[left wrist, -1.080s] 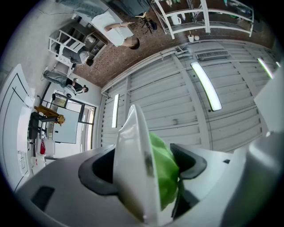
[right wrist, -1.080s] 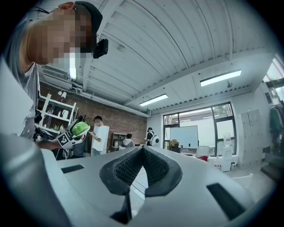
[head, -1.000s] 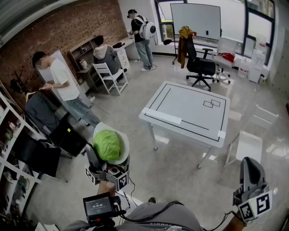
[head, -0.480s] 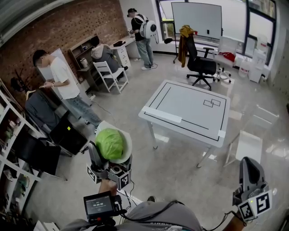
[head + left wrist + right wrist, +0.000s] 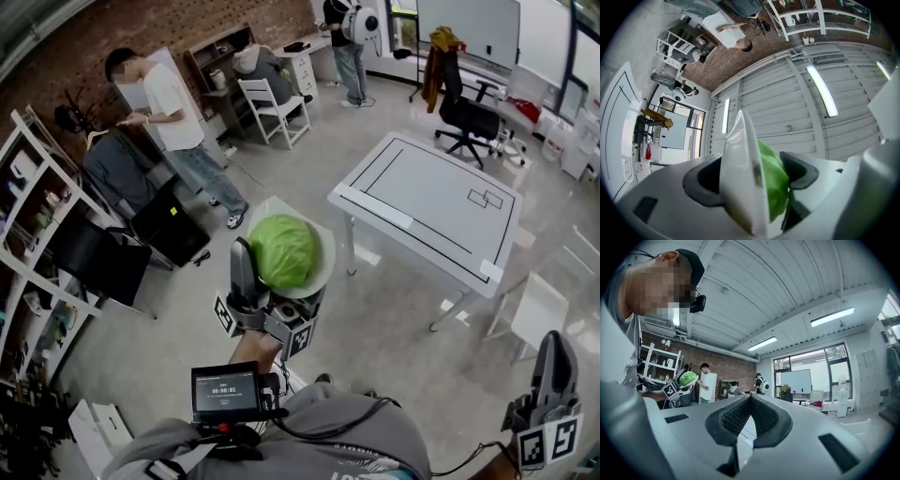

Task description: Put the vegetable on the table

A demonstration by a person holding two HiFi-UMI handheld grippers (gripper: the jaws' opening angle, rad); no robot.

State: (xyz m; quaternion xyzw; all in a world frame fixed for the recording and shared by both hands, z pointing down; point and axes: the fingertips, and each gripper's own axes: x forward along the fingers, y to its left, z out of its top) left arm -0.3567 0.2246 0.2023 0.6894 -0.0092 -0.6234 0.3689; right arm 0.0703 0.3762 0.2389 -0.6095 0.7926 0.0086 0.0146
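Observation:
A green cabbage (image 5: pixel 281 248) rests in a white bowl (image 5: pixel 322 246), held up in front of me. My left gripper (image 5: pixel 281 261) is shut on them and points steeply upward. In the left gripper view the bowl's rim (image 5: pixel 740 168) and the cabbage (image 5: pixel 773 180) fill the gap between the two dark pads (image 5: pixel 703 180). The white table (image 5: pixel 441 206) with black lines stands apart, off to the upper right. Low at the right, my right gripper (image 5: pixel 553 370) is shut with nothing in it; its ribbed pads (image 5: pixel 740 416) meet in the right gripper view.
A standing person in a white shirt (image 5: pixel 173 103), a seated person (image 5: pixel 258 66) and a person with a backpack (image 5: pixel 352 23) are at the back. A black office chair (image 5: pixel 469 117), a white chair (image 5: pixel 277 103), shelves (image 5: pixel 37 244) and a white stool (image 5: pixel 539 309) surround the floor.
The head view has swung, so the table now lies further right and the left gripper with the cabbage sits higher and more central. Both grips look unchanged.

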